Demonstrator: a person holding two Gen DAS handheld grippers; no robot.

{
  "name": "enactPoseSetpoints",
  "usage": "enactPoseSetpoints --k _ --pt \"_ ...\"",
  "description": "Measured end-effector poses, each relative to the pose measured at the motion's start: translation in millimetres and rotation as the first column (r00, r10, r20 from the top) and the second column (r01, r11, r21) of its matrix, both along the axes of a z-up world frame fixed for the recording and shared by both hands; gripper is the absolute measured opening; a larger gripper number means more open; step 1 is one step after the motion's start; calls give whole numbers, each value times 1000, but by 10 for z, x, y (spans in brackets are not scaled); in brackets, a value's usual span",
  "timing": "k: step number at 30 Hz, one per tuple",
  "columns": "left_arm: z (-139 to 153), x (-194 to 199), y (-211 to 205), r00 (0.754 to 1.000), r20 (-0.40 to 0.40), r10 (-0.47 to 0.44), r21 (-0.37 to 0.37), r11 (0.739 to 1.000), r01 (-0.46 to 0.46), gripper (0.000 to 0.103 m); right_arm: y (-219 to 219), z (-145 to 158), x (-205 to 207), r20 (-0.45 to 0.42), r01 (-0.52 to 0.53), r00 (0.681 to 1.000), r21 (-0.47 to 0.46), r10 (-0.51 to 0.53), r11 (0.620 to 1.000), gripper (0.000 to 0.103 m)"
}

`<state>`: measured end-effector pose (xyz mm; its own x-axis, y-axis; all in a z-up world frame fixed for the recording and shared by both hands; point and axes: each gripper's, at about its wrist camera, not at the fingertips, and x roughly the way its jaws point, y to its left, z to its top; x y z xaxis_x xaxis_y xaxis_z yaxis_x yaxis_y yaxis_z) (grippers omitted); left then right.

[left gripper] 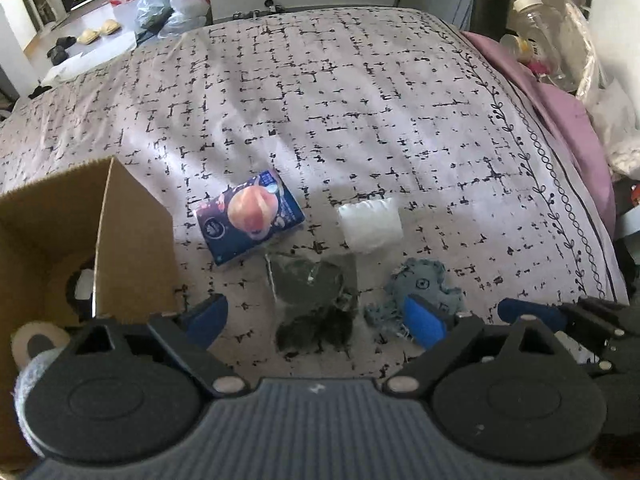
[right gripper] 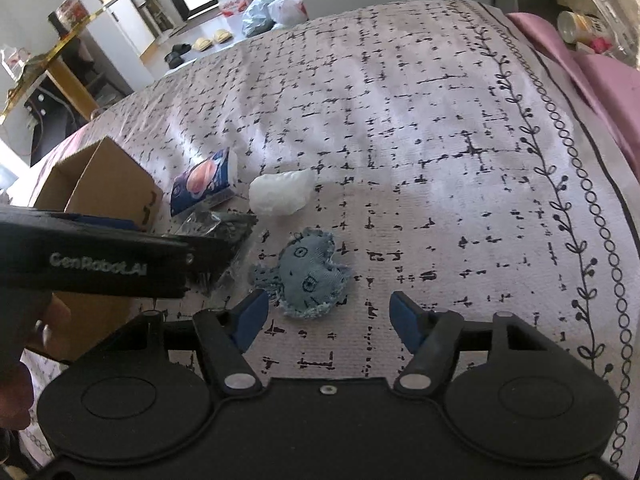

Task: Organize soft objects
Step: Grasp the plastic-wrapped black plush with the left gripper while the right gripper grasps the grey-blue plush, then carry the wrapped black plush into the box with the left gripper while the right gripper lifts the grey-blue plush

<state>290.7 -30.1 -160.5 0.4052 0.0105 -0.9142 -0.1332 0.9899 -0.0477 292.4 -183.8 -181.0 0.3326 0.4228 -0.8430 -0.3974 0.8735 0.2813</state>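
Observation:
On the patterned bedspread [left gripper: 320,100] lie several soft items. A dark fuzzy piece in a clear plastic bag [left gripper: 312,292] lies straight ahead of my left gripper [left gripper: 316,318], which is open, its blue pads apart on either side and not touching it. A frayed blue denim toy [right gripper: 312,276] lies just beyond my right gripper [right gripper: 330,318], also open and empty. The denim toy [left gripper: 424,280] is partly covered by the left gripper's right finger. Farther back are a white puffy packet [left gripper: 370,224] and a blue tissue pack [left gripper: 250,218] with a peach picture.
An open cardboard box [left gripper: 120,240] stands at the left with a white roll [left gripper: 38,344] and something grey and fuzzy inside. Pink bedding [left gripper: 560,100], a plastic bottle [left gripper: 532,12] and bags crowd the right edge. Plastic bags [left gripper: 180,0] and slippers lie on the floor beyond.

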Motion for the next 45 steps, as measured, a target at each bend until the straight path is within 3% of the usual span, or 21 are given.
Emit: enactPoseSetpoints --k 6,12,14,16,18,23,34,45 --pt "-131 43 17 999 -30 25 24 999 -24 81 44 -48 42 6 -21 1000 -1 21 1000 60" --pt "-304 86 54 996 -67 56 8 998 -56 77 116 -108 78 9 -32 999 -1 32 999 57" --pt "-339 85 40 996 -68 62 10 998 -62 77 149 -154 82 3 -29 1000 -15 29 999 47" --pt "-347 79 17 996 -60 61 24 998 -60 70 155 -177 86 9 -8 1000 -38 8 999 34" --pt "-324 69 5 997 -48 62 30 998 -61 54 131 -171 88 6 16 1000 -31 -16 999 29" --pt "-275 67 21 997 -34 67 13 998 -66 43 66 -97 49 18 37 999 -17 -37 999 18" --pt "-143 -89 -19 999 -6 46 4 999 -46 40 -29 32 -92 37 65 997 -6 -65 998 7" --pt "60 -248 -108 999 42 -2 -16 1000 3 40 -155 193 -242 64 101 993 -4 -101 995 4"
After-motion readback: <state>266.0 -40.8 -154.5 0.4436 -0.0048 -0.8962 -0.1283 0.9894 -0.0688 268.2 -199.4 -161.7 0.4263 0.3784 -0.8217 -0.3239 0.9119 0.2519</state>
